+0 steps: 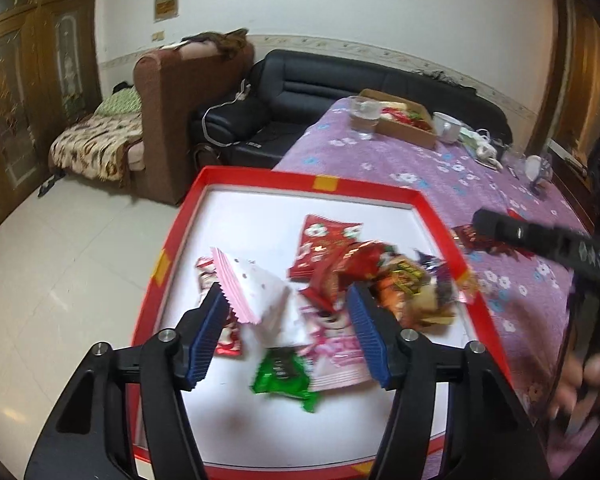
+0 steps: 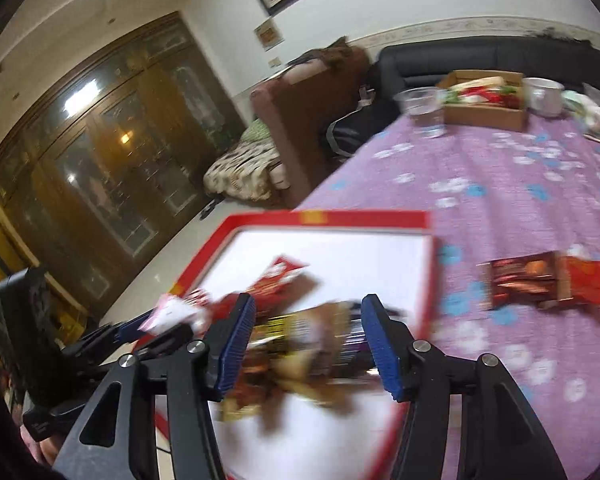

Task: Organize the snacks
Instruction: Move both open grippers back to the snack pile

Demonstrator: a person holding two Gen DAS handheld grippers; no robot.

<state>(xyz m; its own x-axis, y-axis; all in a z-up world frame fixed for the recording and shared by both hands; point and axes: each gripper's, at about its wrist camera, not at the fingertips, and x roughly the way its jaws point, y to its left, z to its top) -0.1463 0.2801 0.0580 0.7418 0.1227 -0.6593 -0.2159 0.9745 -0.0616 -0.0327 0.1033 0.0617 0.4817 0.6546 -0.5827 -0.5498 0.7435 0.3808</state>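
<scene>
Left tongs [image 1: 286, 322]: spread over the red tray [image 1: 436, 216], pads apart; a pink-and-white packet [image 1: 256, 292] lies between them, its crimped edge against the left pad, though whether that pad presses it I cannot tell.
Right tongs [image 2: 310, 344]: spread, nothing pinched; a blurred heap of brown and yellow packets [image 2: 296, 360] lies between and below the pads.
Tray: at the near left corner of the worktop [image 1: 420, 168], white floor, red rim.
Snacks in tray: a red packet [image 1: 324, 244] toward the middle, a green packet [image 1: 284, 376] nearest, a mixed pile [image 1: 412, 284] against the right rim.
Snacks outside: a brown packet [image 2: 524, 284] and a red one [image 2: 584, 282] on the purple flowered cloth, right of the tray.
Far end of worktop: a clear cup [image 2: 422, 110], a cardboard box [image 2: 488, 110], a white mug [image 2: 544, 94].
</scene>
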